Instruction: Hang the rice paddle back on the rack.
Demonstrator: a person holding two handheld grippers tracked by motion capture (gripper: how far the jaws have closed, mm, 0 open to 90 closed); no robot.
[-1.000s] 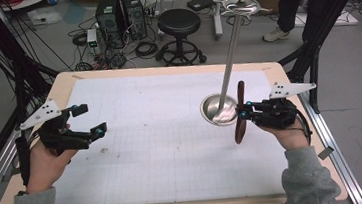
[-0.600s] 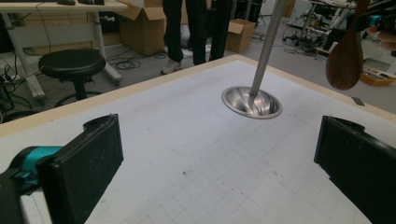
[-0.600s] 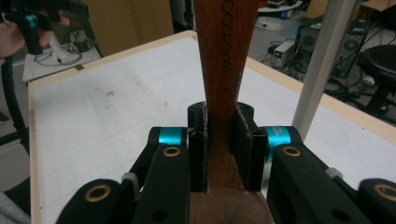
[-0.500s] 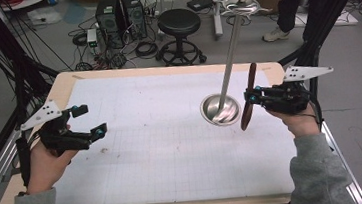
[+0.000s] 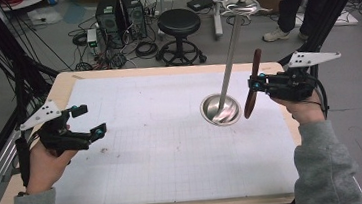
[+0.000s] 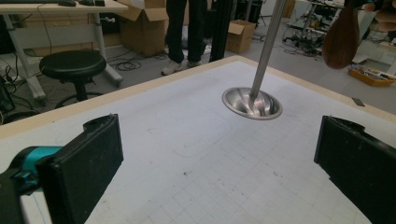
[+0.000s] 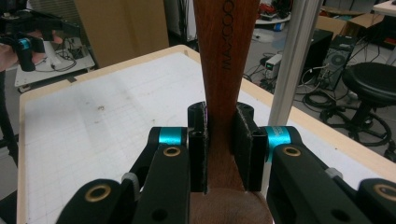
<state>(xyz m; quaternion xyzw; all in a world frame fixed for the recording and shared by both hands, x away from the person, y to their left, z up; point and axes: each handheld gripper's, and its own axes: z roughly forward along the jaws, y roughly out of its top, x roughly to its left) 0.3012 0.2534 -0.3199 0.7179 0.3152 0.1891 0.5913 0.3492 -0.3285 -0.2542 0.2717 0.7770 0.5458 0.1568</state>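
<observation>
my left gripper (image 5: 88, 123) rests at the left edge of the white gridded table (image 5: 163, 149), jaws wide apart with nothing between them. right of centre stands the tall metal pole with its round steel base (image 5: 221, 109). just beside it, my right gripper (image 5: 256, 83) clamps the dark brown wooden spatula (image 5: 252, 86) by its handle, above the table.

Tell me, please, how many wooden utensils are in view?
1. The wooden spatula is held off the table in the right gripper, beside the metal stand. None lies on the table.
</observation>
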